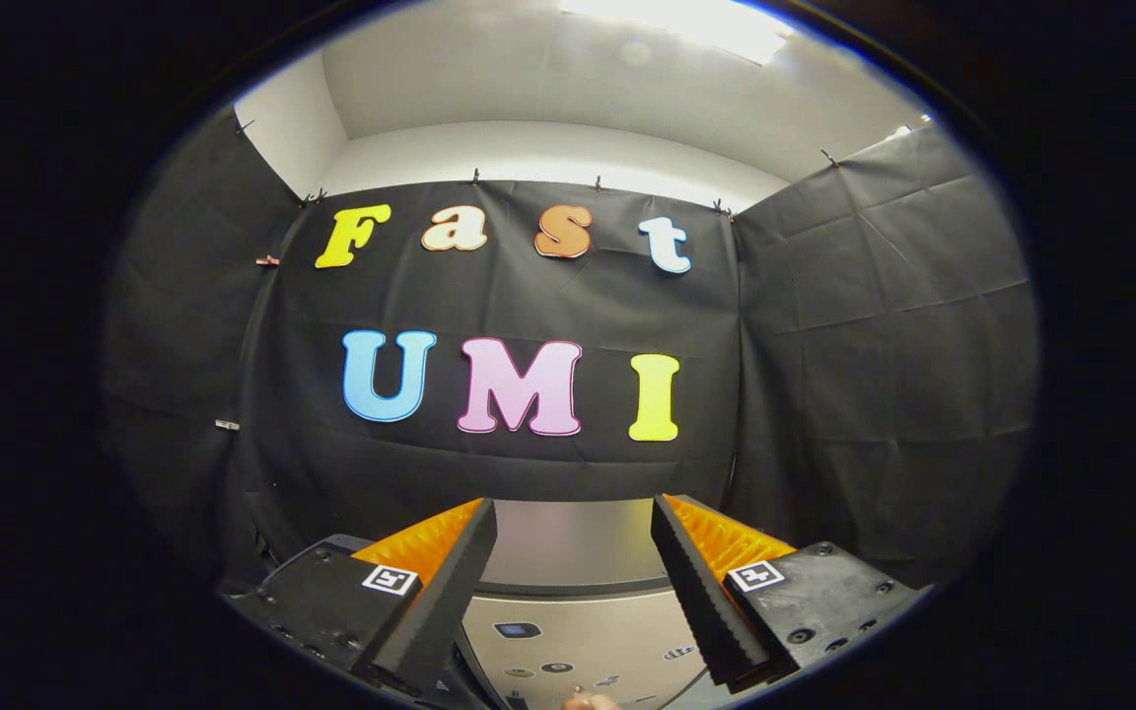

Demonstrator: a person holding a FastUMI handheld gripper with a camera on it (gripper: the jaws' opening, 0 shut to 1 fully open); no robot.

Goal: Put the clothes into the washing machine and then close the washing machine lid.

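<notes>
Facing the booth wall (824, 345), the tool (573, 532) is held level and high, its two fingers spread wide with nothing between them. Below and between those fingers sits the washing machine (568, 611): a pale grey top with a control panel (578, 661) of small icons, seen from above. Whether its lid is up or down I cannot tell, and I see no clothes. Such a raised, released pose suits either approaching or having finished.
</notes>
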